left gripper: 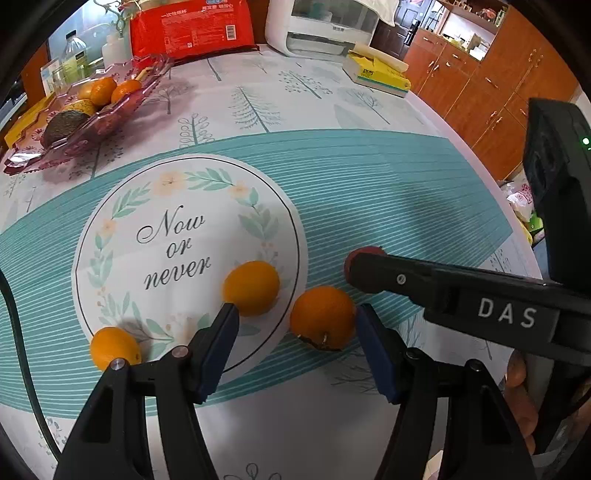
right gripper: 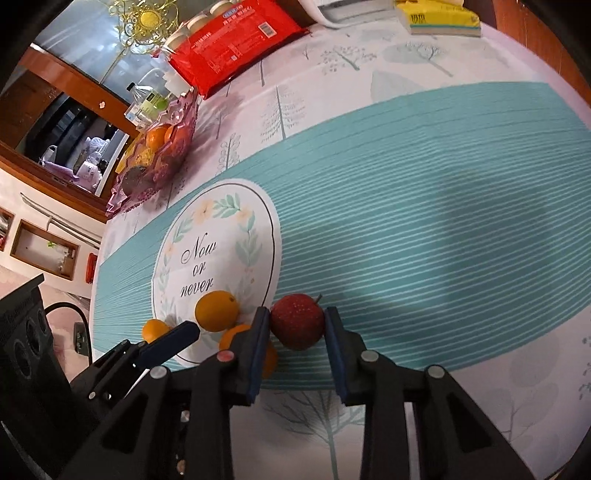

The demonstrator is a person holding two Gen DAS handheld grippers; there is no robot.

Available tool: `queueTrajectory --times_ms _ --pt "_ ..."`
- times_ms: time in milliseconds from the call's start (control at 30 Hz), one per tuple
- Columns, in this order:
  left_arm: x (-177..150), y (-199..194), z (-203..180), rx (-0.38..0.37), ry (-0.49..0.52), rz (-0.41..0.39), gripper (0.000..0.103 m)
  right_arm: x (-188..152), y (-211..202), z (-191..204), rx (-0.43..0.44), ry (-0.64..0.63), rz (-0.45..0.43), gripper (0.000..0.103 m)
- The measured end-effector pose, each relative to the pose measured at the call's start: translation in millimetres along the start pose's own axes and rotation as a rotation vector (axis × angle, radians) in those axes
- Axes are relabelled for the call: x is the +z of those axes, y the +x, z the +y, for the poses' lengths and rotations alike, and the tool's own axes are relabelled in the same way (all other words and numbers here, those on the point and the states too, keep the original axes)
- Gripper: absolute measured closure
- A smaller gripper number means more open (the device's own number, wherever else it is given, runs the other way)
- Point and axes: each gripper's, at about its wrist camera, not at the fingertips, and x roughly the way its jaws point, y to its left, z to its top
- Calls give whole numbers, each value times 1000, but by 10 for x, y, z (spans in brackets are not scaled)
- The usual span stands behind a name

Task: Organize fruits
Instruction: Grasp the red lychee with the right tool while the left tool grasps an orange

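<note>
Right gripper (right gripper: 297, 325) clamps the apple (right gripper: 297, 321), left gripper (left gripper: 295, 317) (fingers apart, maybe touching) may nudge the orange (left gripper: 322, 318) w/ one finger.

Wooden cabinets (left gripper: 491, 74) behind patterned tablecloth (left gripper: 369, 177)

A home dining area is indicated: the bench (left gripper: 369, 177) is covered by a teal-and-white printed tablecloth, reddish-brown wooden cabinets (left gripper: 480, 96) are seen behind, and a white countertop appliance (left gripper: 321, 26) and pink glass fruit tray (left gripper: 110, 107) are set out.
</note>
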Motion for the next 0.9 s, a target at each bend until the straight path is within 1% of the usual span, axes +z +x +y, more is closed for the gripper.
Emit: queueTrajectory --times_ms 300,633,667,700,833,867,900 --pt "45 -6 -149 -2 48 -20 39 6 -79 -91 -34 13 -25 73" --pt "58 28 -330 -16 108 -30 39 -13 -174 -171 -48 23 -47 73" --pt "55 35 -350 -18 113 -27 40 -17 -173 -180 -50 25 -46 73" --pt "53 53 -378 -17 120 -23 43 -21 -173 -189 -51 28 -45 73" --pt "38 69 -402 -1 134 -31 43 -35 -188 -217 -53 31 -47 73" --pt "34 67 -397 0 133 -34 45 -37 -191 -224 -53 32 -47 73" --pt "32 67 -391 7 131 -39 49 -39 -193 -231 -54 34 -48 73"
